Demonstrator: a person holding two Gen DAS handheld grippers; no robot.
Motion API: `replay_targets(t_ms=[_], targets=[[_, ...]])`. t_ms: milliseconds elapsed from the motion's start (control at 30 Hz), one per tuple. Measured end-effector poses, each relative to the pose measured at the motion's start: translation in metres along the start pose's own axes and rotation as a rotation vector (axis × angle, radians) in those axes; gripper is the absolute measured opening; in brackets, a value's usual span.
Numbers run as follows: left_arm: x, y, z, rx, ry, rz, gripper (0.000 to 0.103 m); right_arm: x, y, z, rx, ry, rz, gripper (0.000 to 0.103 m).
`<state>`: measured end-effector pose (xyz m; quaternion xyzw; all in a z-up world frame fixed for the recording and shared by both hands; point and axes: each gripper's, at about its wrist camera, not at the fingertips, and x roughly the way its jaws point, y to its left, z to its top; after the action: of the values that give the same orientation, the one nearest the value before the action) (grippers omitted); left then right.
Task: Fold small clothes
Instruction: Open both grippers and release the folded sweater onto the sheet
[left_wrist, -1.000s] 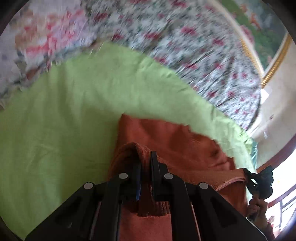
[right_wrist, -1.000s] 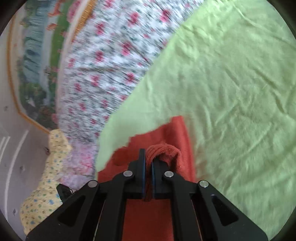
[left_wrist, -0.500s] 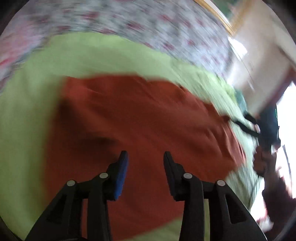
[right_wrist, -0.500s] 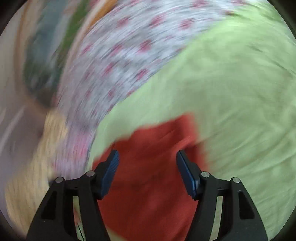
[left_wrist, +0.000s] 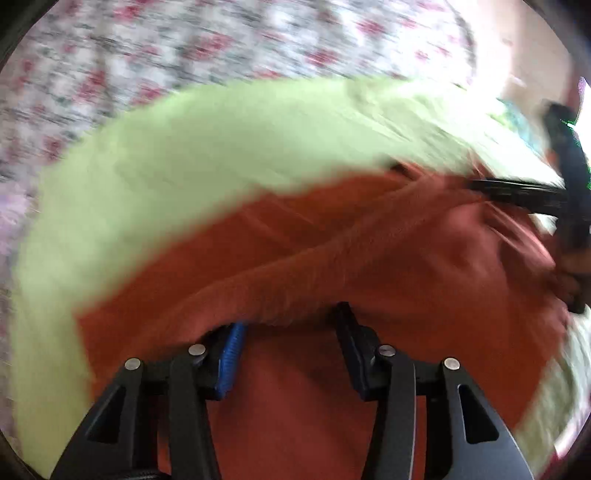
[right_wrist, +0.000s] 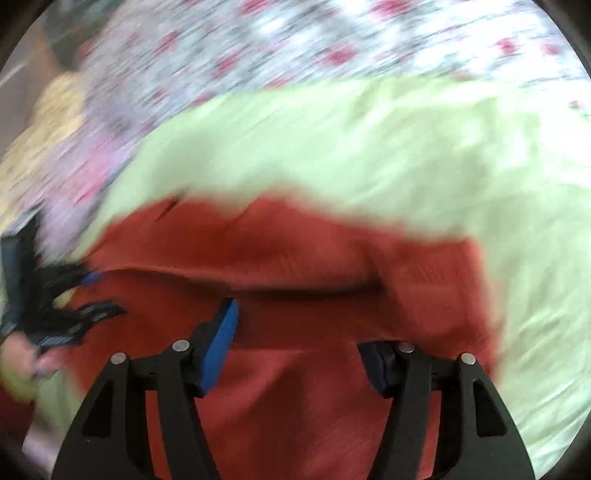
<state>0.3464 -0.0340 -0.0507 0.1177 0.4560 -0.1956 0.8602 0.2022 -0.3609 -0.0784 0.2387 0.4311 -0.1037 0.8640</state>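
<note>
The left gripper (left_wrist: 290, 325) points steeply downward, its jaws parted and just opened further, with nothing pinched between the blue pads. The right gripper (right_wrist: 299, 325) tilts down likewise, jaws standing wide apart and gripping nothing. In the right wrist view the left gripper (right_wrist: 74, 295) shows blurred at the left edge, a hand (right_wrist: 22, 360) wrapped around its handle. In the left wrist view the right gripper (left_wrist: 517, 194) appears blurred at the right edge

Left black plastic two-finger gripper (left_wrist: 290, 325): blue ribbed pads, silver round screws. Right black plastic two-finger gripper (right_wrist: 299, 332): identical build.
</note>
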Motion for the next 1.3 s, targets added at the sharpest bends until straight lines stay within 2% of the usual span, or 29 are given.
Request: replay_targets(t_ms=[33, 67, 133, 200, 300, 400, 533, 567, 633, 700, 733, 800, 833, 867, 900, 933, 1000, 1100, 1167, 1300], targets=[[0.003, 0.016, 0.011, -0.055, -0.016, 0.037, 0.048, -0.001, -0.011, 0.007, 0.055, -0.032, -0.012, 0.064], [0.004, 0.03, 0.016, -0.121, -0.024, 0.038, 0.048, -0.003, -0.023, 0.013, 0.122, -0.059, -0.02, 0.064], [0.002, 0.056, 0.018, -0.264, -0.037, -0.034, 0.048, -0.011, -0.035, 0.013, 0.202, -0.094, 0.008, 0.064], [-0.008, 0.068, 0.014, -0.334, -0.067, -0.074, 0.048, -0.028, -0.037, 0.005, 0.232, -0.129, 0.054, 0.064], [-0.029, 0.062, -0.004, -0.355, -0.108, -0.046, 0.053, -0.052, -0.026, -0.017, 0.201, -0.14, 0.112, 0.064], [-0.058, 0.052, -0.041, -0.385, -0.131, -0.124, 0.055, -0.067, -0.013, -0.041, 0.177, -0.108, 0.175, 0.064], [-0.069, 0.038, -0.076, -0.417, -0.132, -0.065, 0.06, -0.077, 0.0, -0.079, 0.151, -0.051, 0.221, 0.064], [-0.07, 0.044, -0.084, -0.445, -0.127, -0.034, 0.06, -0.078, 0.001, -0.092, 0.151, -0.039, 0.207, 0.065], [-0.068, 0.063, -0.097, -0.52, -0.098, -0.021, 0.06, -0.082, -0.001, -0.107, 0.157, -0.015, 0.172, 0.066], [-0.07, 0.078, -0.109, -0.591, -0.099, -0.082, 0.06, -0.089, -0.011, -0.123, 0.18, -0.005, 0.135, 0.066], [-0.073, 0.081, -0.114, -0.599, -0.101, -0.098, 0.06, -0.093, -0.015, -0.13, 0.191, -0.008, 0.119, 0.065], [-0.079, 0.077, -0.126, -0.57, -0.1, -0.05, 0.06, -0.111, -0.028, -0.146, 0.219, -0.054, 0.123, 0.065], [-0.081, 0.075, -0.133, -0.556, -0.095, -0.006, 0.06, -0.117, -0.032, -0.15, 0.233, -0.068, 0.093, 0.065], [-0.083, 0.077, -0.145, -0.565, -0.077, 0.039, 0.06, -0.124, -0.038, -0.156, 0.253, -0.083, 0.012, 0.065], [-0.083, 0.081, -0.152, -0.582, -0.068, 0.042, 0.06, -0.128, -0.042, -0.159, 0.268, -0.084, -0.047, 0.066], [-0.088, 0.087, -0.165, -0.628, -0.077, 0.002, 0.06, -0.131, -0.046, -0.163, 0.287, -0.081, -0.064, 0.066], [-0.103, 0.09, -0.183, -0.679, -0.1, -0.034, 0.06, -0.138, -0.054, -0.166, 0.34, -0.093, 0.038, 0.066], [-0.132, 0.08, -0.21, -0.718, -0.122, -0.041, 0.061, -0.157, -0.043, -0.166, 0.319, -0.154, 0.042, 0.066], [-0.15, 0.065, -0.229, -0.745, -0.143, -0.09, 0.062, -0.169, -0.032, -0.164, 0.303, -0.196, 0.076, 0.066], [-0.171, 0.038, -0.26, -0.767, -0.148, -0.132, 0.064, -0.176, -0.011, -0.167, 0.29, -0.206, 0.149, 0.067]])
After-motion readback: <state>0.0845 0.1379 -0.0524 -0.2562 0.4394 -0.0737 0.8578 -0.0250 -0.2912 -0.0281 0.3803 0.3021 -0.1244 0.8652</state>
